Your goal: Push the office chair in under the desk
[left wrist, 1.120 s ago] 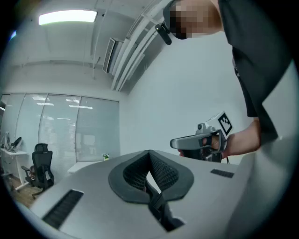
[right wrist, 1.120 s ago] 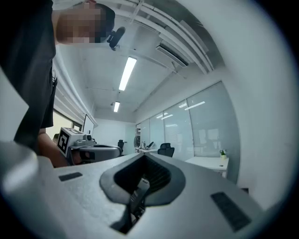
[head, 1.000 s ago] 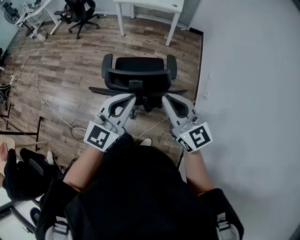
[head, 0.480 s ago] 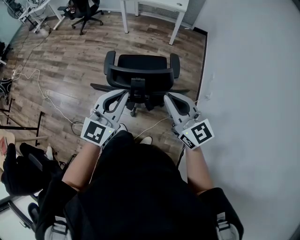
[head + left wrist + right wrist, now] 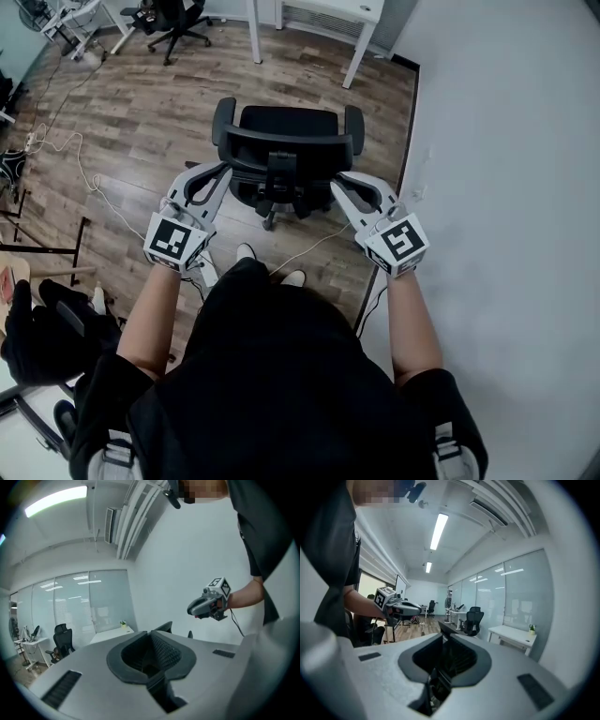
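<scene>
The black office chair (image 5: 286, 141) stands on the wood floor with its back toward me. The white desk (image 5: 330, 9) is beyond it at the top edge. My left gripper (image 5: 217, 171) is at the left side of the backrest and my right gripper (image 5: 339, 180) at the right side; whether either touches the chair I cannot tell. Both pairs of jaws have just been opening and stand a narrow crack apart with nothing between them. In the left gripper view the right gripper (image 5: 208, 606) hangs before the wall; in the right gripper view the left gripper (image 5: 399, 607) shows.
A pale wall (image 5: 506, 141) runs close along the right. White cables (image 5: 66, 159) trail over the floor at the left, and one cable (image 5: 309, 246) lies behind the chair. A second black chair (image 5: 173, 19) stands far back left. A black bag (image 5: 47, 333) lies near my left side.
My left gripper has swung out to the left, from the middle of the backrest to its left side. The right gripper has shifted slightly right and lower. The two now stand wider apart.
</scene>
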`<action>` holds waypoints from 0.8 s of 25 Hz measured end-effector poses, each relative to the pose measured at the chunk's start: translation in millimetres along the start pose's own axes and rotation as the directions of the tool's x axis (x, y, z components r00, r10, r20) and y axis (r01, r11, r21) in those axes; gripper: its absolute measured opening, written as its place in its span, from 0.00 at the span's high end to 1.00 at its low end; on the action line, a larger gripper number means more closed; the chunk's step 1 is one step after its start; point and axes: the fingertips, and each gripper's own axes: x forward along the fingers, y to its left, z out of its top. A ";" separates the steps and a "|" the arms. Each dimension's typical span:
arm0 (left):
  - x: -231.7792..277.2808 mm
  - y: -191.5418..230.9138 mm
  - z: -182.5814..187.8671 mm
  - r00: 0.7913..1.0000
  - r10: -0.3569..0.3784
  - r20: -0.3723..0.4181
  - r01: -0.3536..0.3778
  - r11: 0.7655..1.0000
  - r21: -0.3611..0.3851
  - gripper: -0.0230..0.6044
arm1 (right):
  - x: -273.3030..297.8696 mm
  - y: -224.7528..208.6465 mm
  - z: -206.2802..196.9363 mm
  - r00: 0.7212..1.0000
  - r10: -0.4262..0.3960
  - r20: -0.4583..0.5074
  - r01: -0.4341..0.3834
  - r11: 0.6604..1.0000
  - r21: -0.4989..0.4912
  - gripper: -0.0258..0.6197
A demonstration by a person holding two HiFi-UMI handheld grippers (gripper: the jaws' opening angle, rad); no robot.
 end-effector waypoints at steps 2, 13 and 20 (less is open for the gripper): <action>5.9 -0.7 -13.6 0.996 -0.056 -0.064 0.058 0.998 0.033 0.88 | 3.1 -4.9 -9.2 0.999 0.017 -0.050 -0.018 1.000 -0.024 0.89; 19.7 3.2 -94.8 0.903 -0.172 -0.394 0.275 0.935 0.224 0.70 | 15.6 -14.3 -67.5 0.930 0.091 -0.356 -0.149 0.979 -0.141 0.74; 20.8 17.1 -138.4 0.810 -0.151 -0.567 0.388 0.862 0.326 0.64 | 16.8 -32.3 -111.1 0.847 0.085 -0.525 -0.207 0.962 -0.176 0.67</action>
